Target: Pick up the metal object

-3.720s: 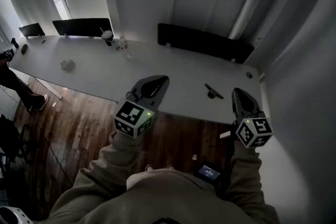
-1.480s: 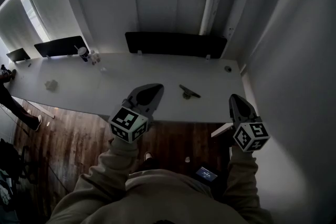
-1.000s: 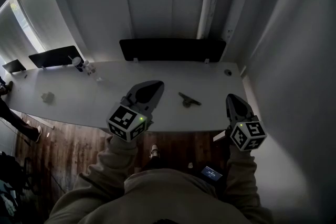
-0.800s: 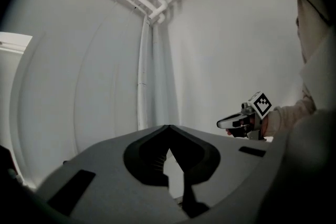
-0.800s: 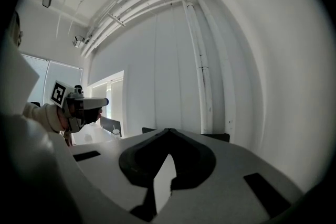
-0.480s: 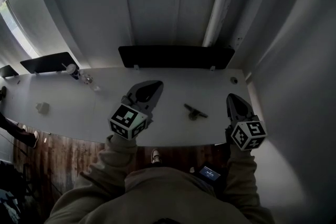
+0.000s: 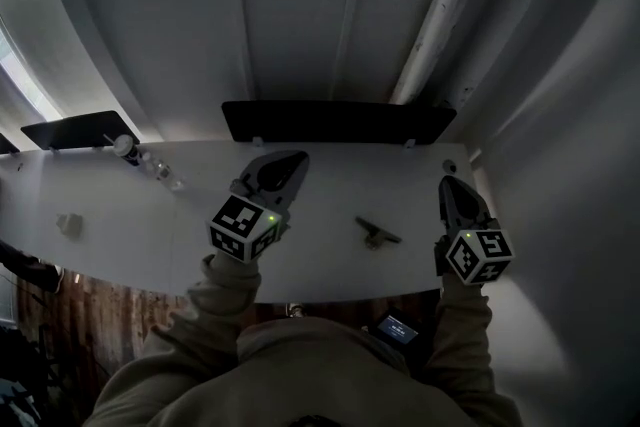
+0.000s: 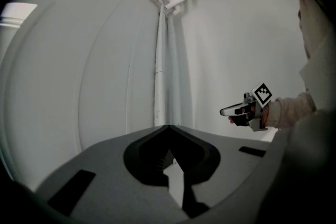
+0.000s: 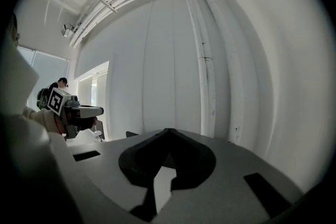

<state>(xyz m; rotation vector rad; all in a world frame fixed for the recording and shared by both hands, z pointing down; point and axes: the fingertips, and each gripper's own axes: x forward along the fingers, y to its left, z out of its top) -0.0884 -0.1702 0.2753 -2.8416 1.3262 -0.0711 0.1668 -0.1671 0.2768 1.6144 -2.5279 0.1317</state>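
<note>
The metal object (image 7: 375,232), a small dark bar on a stubby base, lies on the white table (image 7: 330,185) near its front edge. It sits between my two grippers and touches neither. My left gripper (image 7: 290,158) hovers over the table to the object's left, its jaws meeting at the tip with nothing in them. My right gripper (image 7: 447,183) hangs by the table's right end, shut and empty. The left gripper view faces a bare wall past its closed tip (image 8: 169,126); the right gripper view does likewise (image 9: 168,129). The object is in neither gripper view.
A long black panel (image 7: 335,120) stands along the table's back edge, and another one (image 7: 70,130) farther left. A cup (image 7: 124,147), small bottles (image 7: 160,170) and a crumpled white thing (image 7: 68,223) sit at the left. A white pipe (image 7: 440,25) runs up the wall. A wall is close on the right.
Both grippers have come forward over the table as the person stepped up to it. The metal object now lies lower in the view, level with the grippers. Both jaws stayed shut.
</note>
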